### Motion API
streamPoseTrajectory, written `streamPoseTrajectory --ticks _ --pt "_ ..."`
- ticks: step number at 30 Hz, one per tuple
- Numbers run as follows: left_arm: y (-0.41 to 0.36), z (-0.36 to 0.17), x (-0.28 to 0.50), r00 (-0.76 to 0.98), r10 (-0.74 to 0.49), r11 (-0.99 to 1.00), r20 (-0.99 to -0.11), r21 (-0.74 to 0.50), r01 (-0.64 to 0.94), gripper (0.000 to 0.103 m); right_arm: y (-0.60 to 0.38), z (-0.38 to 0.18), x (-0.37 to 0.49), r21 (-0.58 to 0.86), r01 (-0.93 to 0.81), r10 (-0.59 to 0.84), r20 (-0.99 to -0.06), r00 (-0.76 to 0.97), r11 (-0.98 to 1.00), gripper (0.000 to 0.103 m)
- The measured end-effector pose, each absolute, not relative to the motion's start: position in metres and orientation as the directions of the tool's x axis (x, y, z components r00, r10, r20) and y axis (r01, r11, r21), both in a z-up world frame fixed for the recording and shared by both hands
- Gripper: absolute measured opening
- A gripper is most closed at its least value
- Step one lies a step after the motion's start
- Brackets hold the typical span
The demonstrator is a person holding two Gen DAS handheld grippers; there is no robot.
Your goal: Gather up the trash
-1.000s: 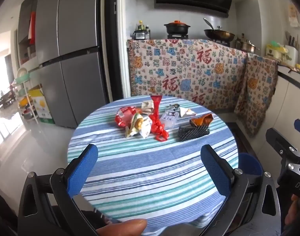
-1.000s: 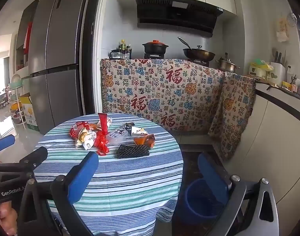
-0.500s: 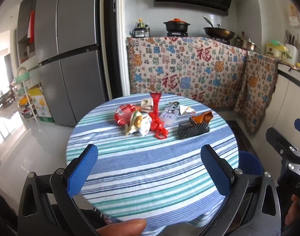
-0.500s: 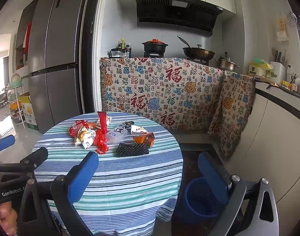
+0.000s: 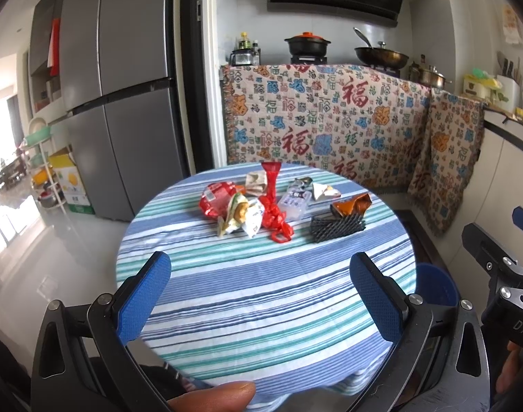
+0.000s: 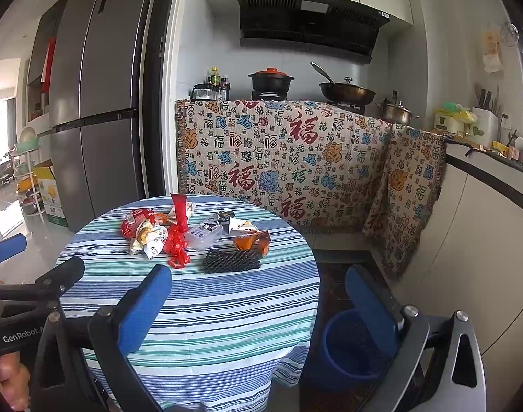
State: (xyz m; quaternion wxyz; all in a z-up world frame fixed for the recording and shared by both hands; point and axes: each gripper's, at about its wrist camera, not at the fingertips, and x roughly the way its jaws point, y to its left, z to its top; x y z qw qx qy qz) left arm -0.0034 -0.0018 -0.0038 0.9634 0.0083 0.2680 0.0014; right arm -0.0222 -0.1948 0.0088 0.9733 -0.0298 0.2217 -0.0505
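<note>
Views raised slightly since earlier. Trash (image 5: 268, 202) lies on bench (image 5: 261, 292), well ahead of left tool (image 5: 259, 295) and right tool (image 6: 258, 304); both wide open, empty. "GenRobot" read on left tool.

Crumpled wrappers (image 5: 239, 211) – red, white, orange – clustered at far side of striped round table (image 5: 261, 295); black mesh sleeve (image 5: 337, 228) nearest, lying flat.

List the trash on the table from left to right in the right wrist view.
Red wrapper → white-and-yellow snack bag → red plastic bag → black foam net → orange wrapper.
</note>
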Motion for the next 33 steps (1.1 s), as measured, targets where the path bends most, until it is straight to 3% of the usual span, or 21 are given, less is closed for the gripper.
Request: streamPoseTrajectory --ticks 33 --pt "-0.0038 -0.0045 0.0003 0.854 0.006 1.000 -0.520 0.026 0.008 0.103 -0.1947 0.0077 -0.0220 -0.084 0.089 -0.117 -0.429 0.896 0.992 0.103"
